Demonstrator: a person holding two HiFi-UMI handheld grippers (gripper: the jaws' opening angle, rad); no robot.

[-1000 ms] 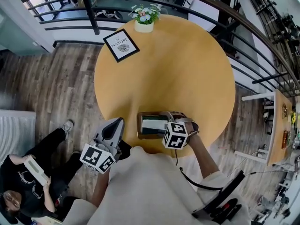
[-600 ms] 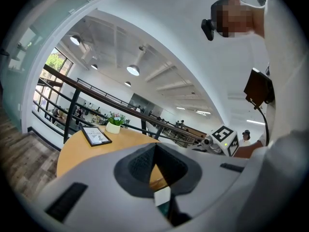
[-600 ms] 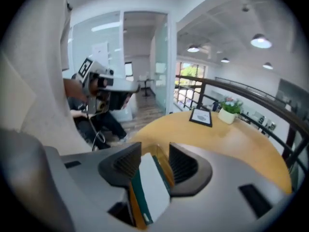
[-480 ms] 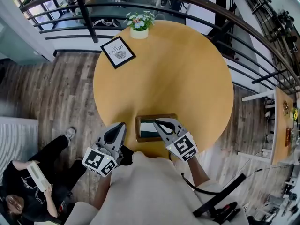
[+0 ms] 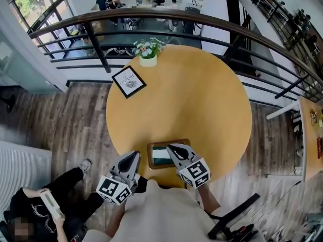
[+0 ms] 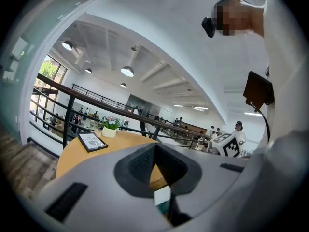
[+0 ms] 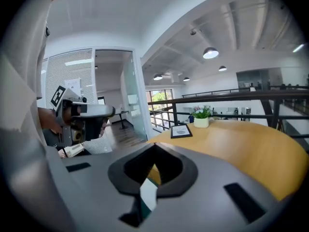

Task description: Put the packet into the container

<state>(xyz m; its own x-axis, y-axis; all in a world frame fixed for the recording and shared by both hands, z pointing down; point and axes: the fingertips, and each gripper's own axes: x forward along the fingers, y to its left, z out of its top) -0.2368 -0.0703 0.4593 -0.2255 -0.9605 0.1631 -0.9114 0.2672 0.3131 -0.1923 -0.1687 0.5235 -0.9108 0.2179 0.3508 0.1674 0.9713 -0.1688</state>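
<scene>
**One packet in one container, two tongs closed and empty**

One round wooden table (image 5: pixel 192 105) stood by a dark railing (image 5: pixel 202 21). At its near edge sat a single wooden container (image 5: pixel 149 156), and the one packet (image 5: pixel 161 157), white and teal, lay flat inside it.

Two grippers were in sight, one to a hand. The left gripper (image 5: pixel 133 156) hung just beside the container's left wall, apart from it. Its own view showed the jaws brought together at the tips with nothing caught between them. The right gripper (image 5: pixel 171 147) was poised over the container's right half. Its jaws had just been closing and met tip to tip, gripping nothing; the packet showed only beyond them, lower down. Each gripper carried one marker cube (image 5: pixel 113 189).

Two other things stood on the table, both at the far side and well apart from the container: one potted plant (image 5: pixel 148 53) at the far edge and one framed card (image 5: pixel 128 81) near it. One person (image 5: pixel 35 205) sat on the floor side at lower left, holding a pale device.
</scene>
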